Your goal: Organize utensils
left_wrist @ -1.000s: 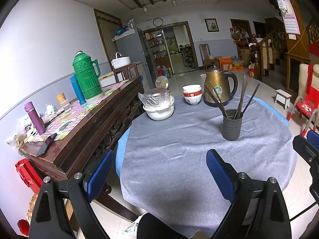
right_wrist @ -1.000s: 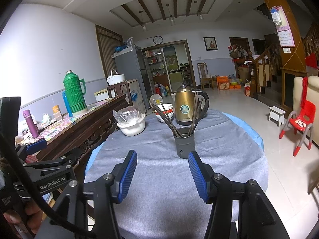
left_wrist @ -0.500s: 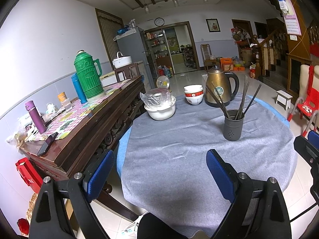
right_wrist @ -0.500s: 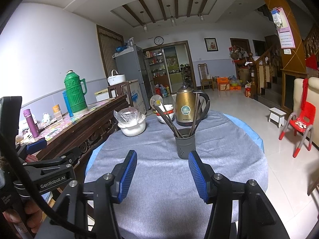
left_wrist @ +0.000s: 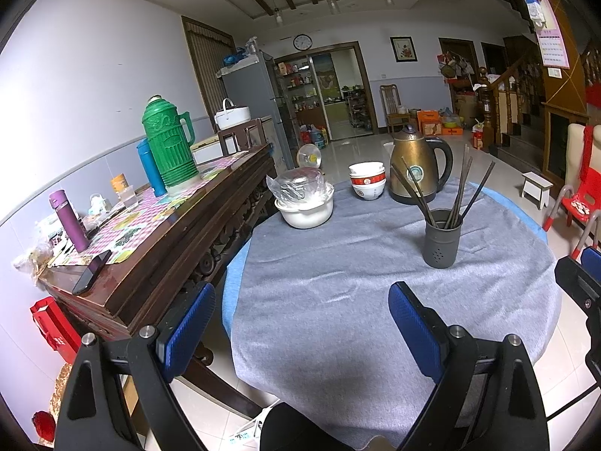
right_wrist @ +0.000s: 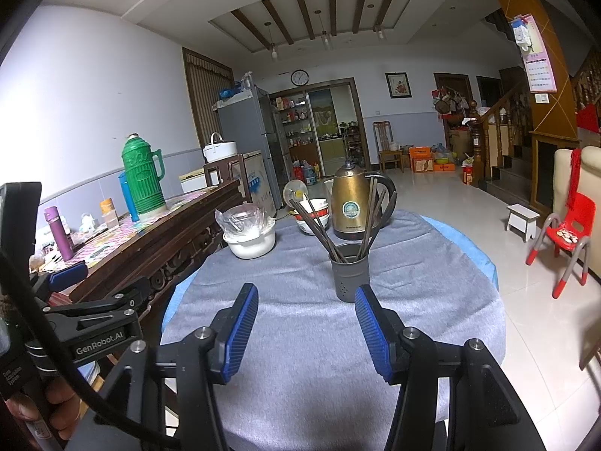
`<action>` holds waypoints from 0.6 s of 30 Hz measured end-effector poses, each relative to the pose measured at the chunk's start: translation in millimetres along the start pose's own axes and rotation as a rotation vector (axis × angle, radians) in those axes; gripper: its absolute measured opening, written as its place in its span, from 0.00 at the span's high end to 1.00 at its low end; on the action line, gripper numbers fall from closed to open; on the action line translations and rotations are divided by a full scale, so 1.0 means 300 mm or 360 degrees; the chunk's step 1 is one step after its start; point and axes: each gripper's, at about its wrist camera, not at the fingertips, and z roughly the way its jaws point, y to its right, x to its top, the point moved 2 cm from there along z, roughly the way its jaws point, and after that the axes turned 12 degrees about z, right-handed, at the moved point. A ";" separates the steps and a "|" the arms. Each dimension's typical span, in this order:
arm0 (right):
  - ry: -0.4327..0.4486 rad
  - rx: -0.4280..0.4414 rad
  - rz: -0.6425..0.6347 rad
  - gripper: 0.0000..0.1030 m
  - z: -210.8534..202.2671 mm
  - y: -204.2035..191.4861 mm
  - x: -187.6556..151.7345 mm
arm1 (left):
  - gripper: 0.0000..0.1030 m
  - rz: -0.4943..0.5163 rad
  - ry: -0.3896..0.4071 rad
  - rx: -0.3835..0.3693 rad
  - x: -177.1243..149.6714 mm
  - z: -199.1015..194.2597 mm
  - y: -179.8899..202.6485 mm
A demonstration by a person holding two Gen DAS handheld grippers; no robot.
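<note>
Grey cloth covers the round worktop (left_wrist: 338, 300). Left tool (left_wrist: 300, 323) gapes wide, holding nothing, low at the near edge. White pot (left_wrist: 305, 210) and bowls (left_wrist: 367, 184) sit behind. Dark chopsticks (right_wrist: 319, 227) already stand in the grey holder (right_wrist: 348, 278), mid-worktop. Right tool (right_wrist: 306, 321), wide and unladen, faces it. Judgement: sorting nearly done; no loose utensils visible.
</note>
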 end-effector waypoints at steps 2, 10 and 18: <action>0.0001 0.0001 0.0000 0.44 -0.001 0.002 0.001 | 0.09 0.0000 0.0001 0.0001 0.000 -0.001 -0.001; -0.0001 0.0002 -0.0001 0.44 0.000 0.002 0.003 | 0.09 0.0000 0.0001 0.0005 0.002 -0.001 -0.003; 0.0001 0.0001 -0.0001 0.44 0.000 0.003 0.002 | 0.09 0.0000 0.0001 0.0004 0.003 -0.002 -0.003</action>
